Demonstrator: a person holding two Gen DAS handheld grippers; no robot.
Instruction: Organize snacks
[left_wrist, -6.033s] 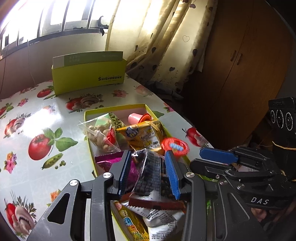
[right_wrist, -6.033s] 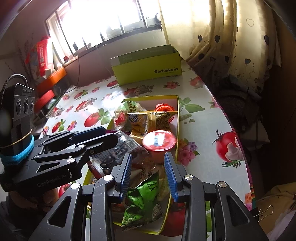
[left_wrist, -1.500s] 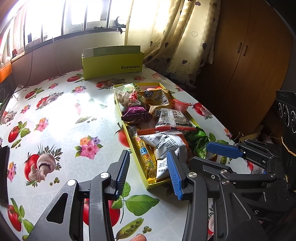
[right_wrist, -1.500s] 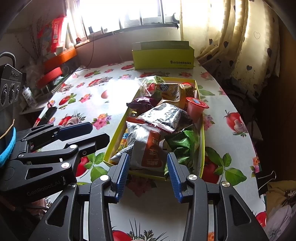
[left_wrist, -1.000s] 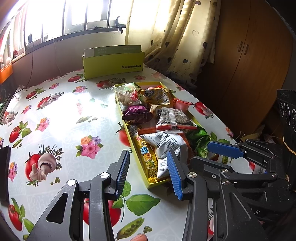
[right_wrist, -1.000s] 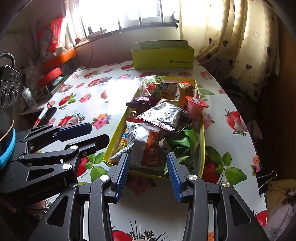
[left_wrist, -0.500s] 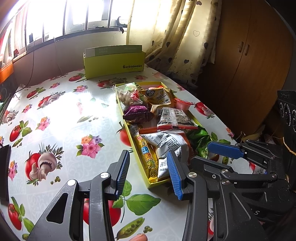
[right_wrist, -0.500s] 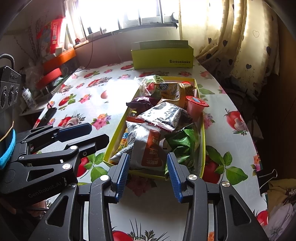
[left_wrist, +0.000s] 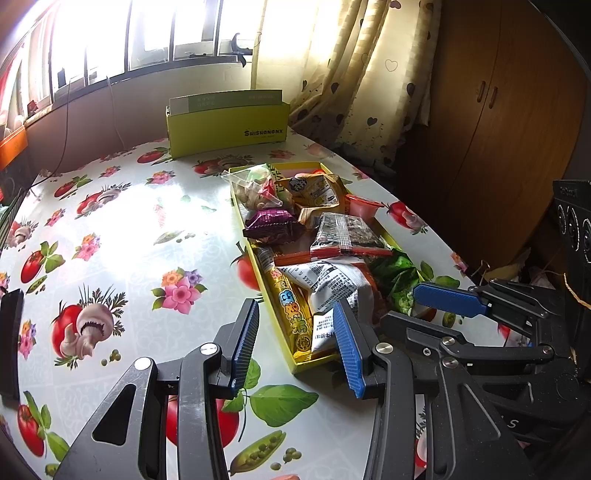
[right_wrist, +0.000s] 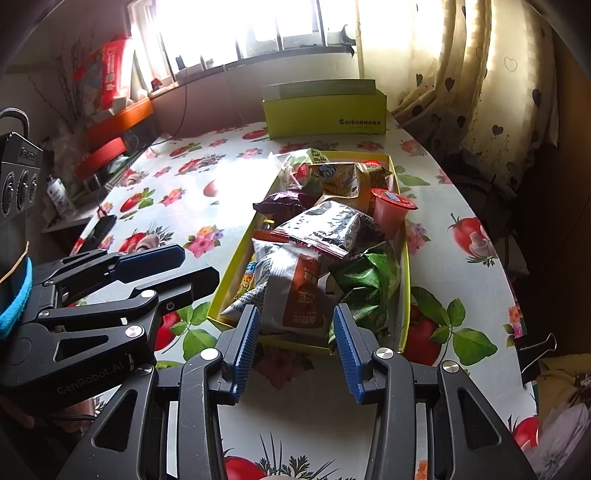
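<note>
My left gripper (left_wrist: 295, 343) hangs tilted down over the table (left_wrist: 122, 236), jaws parted and holding nothing; my right gripper (right_wrist: 295, 343) matches it, empty too. The yellow tray (right_wrist: 231, 271) of snacks (right_wrist: 295, 288) lies at twelve o'clock, its near edge just beyond the right fingertips. Bare tablecloth spreads toward nine o'clock. The table's rim curves off at three o'clock. A green box (right_wrist: 325, 110) stands beyond the tray.

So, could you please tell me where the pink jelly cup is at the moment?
In the right wrist view the pink jelly cup stands upright against the right wall of the yellow tray, just right of the silver packet and beyond the green packet.
</note>
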